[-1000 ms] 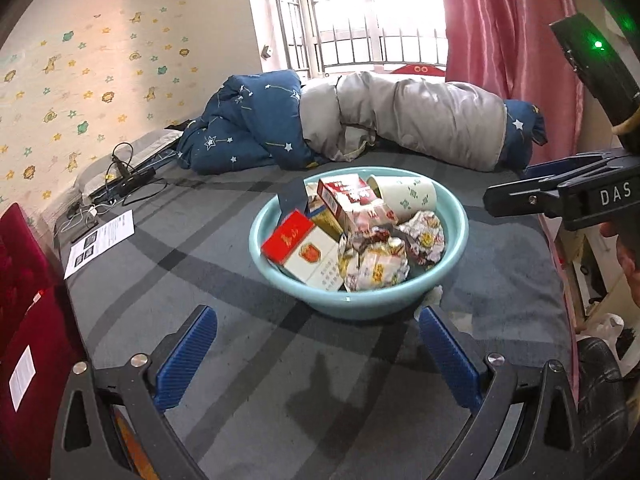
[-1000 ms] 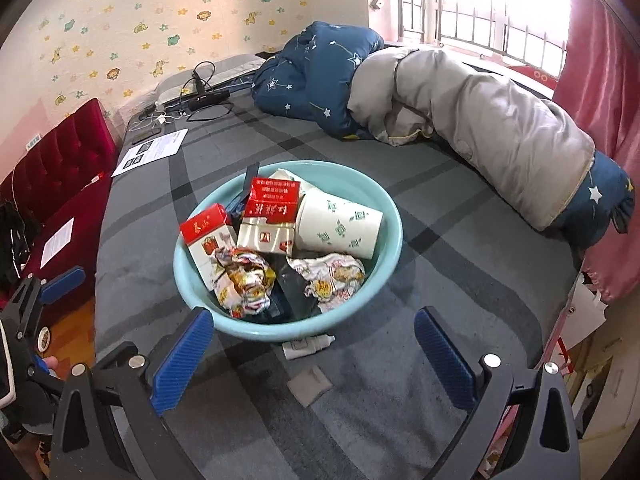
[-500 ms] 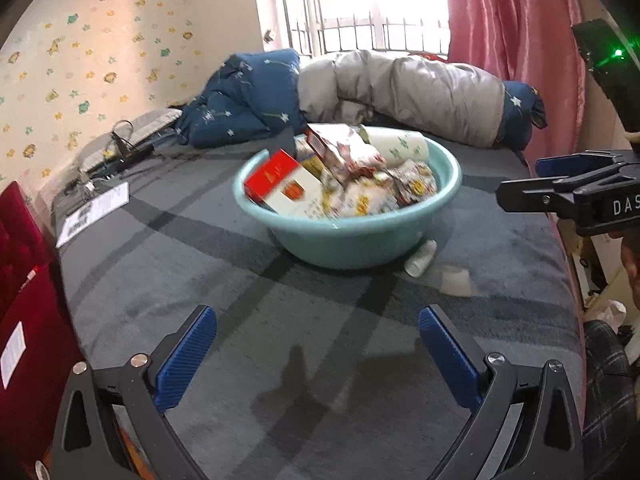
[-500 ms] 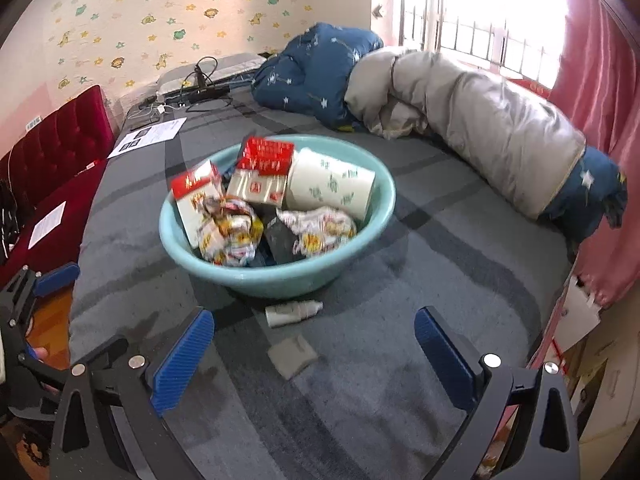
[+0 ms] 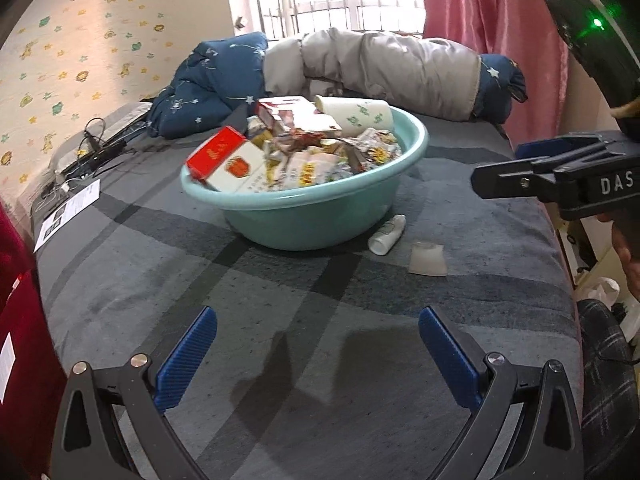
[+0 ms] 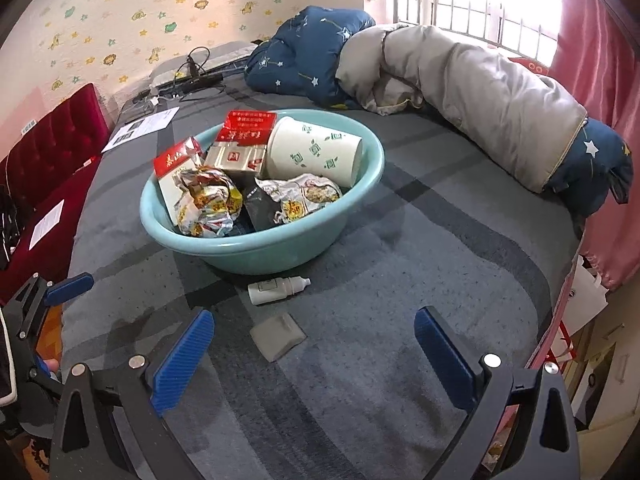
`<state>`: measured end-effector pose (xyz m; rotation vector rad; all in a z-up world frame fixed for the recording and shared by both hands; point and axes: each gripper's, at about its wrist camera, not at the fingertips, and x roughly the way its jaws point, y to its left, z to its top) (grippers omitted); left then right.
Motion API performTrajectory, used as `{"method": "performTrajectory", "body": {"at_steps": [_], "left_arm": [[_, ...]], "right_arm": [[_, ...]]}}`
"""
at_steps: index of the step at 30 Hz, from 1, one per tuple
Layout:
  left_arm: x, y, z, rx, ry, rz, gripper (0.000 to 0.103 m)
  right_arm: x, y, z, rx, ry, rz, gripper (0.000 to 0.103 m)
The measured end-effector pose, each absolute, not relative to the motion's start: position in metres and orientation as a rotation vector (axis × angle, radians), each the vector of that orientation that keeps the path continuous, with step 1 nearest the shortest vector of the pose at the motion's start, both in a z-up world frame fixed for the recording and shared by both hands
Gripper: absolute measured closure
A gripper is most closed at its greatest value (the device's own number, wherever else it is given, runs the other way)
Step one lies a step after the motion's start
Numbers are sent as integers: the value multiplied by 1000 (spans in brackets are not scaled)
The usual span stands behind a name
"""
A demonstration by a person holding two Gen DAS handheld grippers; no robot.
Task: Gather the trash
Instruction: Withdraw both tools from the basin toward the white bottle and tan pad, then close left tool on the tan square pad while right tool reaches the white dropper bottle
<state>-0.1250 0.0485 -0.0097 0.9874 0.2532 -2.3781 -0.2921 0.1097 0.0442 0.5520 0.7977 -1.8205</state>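
A teal basin [image 6: 256, 248] is sitting on a grey striped bed cover [image 6: 420, 272], and it is holding the gathered trash: a white paper cup [image 6: 316, 154] lying on its side against the far rim, two red and white cigarette packs [image 6: 242, 142] standing behind it, and crumpled foil wrappers [image 6: 208, 204] piling up toward the front. Two pieces are lying outside the basin on the cover: a small white dropper bottle [image 6: 276, 288] resting on its side just beside the basin's near wall, and a flat grey packet [image 6: 278, 334] lying a little nearer to the cameras. The right gripper [image 6: 314, 354] is hovering above the cover with its blue-padded fingers [image 6: 182, 360] spreading wide and gripping nothing, and the packet is showing between them. The left gripper [image 5: 316, 354] is likewise hanging over bare cover with its jaws wide apart and empty, facing the basin [image 5: 320, 216], with the bottle [image 5: 386, 236] and the packet [image 5: 428, 258] lying off to its right. A rolled grey and navy quilt [image 6: 460, 88] is stretching along the far side of the bed under a barred window [image 6: 480, 8], a pink curtain [image 5: 492, 24] is hanging at the right, and a printed sheet of paper [image 6: 142, 128] and some black cables [image 6: 192, 72] are lying near the patterned wall.
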Motion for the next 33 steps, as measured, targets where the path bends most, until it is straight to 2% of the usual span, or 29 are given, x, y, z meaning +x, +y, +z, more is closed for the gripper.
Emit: {"method": "performTrajectory", "body": {"at_steps": [23,26,28,33], "left_arm": [[-206,58,-31,1219,290,-2467,1],[-217,59,-34,1239,294,-2473,8],[-222,58,-36,1252,302,-2476,19],[-234,55,-43,1305,346,-2477,19]], "right_arm": [[-347,106,35,645,778,-1845,0],[-355,104,34,662,768,-1849,0],[-360,104,33,668,761,-1852,0],[-372,104,33,691,731,-1860,0]]}}
